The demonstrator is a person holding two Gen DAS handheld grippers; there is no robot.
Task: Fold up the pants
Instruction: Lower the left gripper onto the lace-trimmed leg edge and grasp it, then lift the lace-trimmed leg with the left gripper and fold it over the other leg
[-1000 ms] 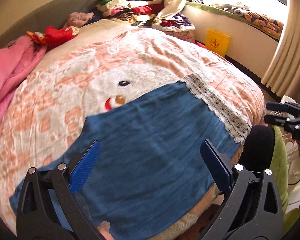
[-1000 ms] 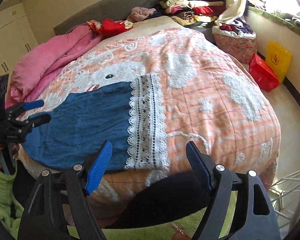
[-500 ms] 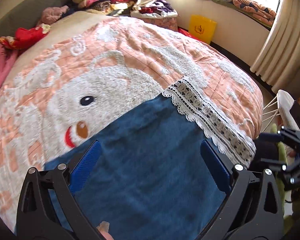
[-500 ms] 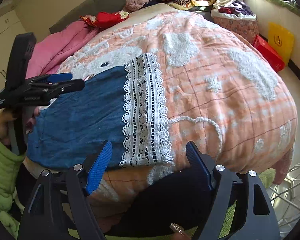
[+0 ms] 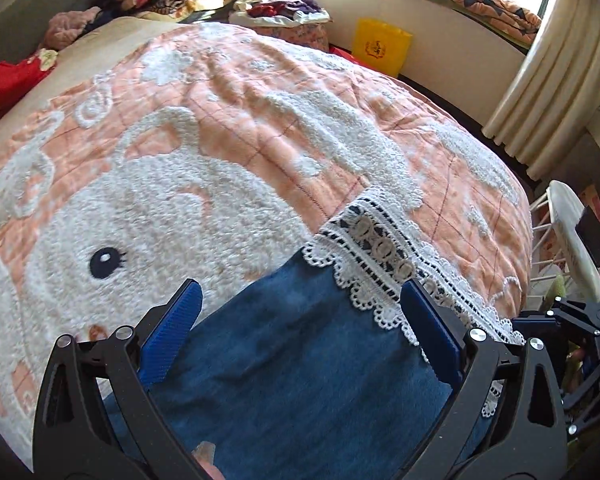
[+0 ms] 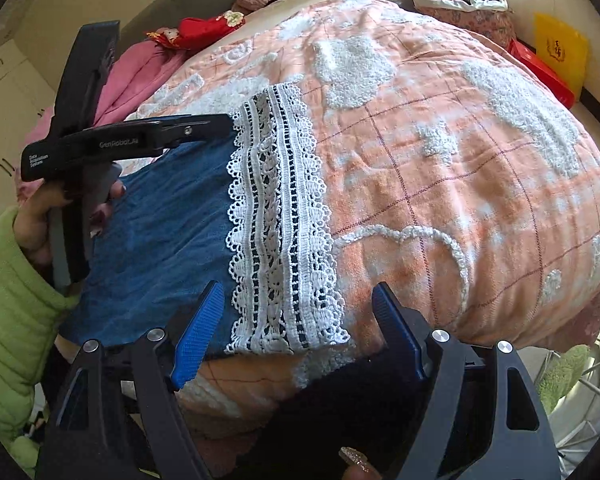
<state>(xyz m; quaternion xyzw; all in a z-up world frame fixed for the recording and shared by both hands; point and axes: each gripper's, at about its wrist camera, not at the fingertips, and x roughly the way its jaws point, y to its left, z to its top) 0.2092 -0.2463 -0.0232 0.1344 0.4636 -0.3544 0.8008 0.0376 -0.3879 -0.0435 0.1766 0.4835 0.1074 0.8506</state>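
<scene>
Both the left gripper [image 5: 300, 332] and right gripper [image 6: 298, 328] are hovering wide open and empty over the soft, floppy blue pants [image 6: 168, 232], best pinched at the lace hem [image 6: 280, 220] corners.

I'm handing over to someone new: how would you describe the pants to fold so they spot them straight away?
Start at the bed under the peach quilt with fluffy white animal shapes. On its near edge lie the pants, flat blue denim-like cloth. A wide band of white lace along one end marks them out; the other clothes are piled far off at the head of the bed.
</scene>
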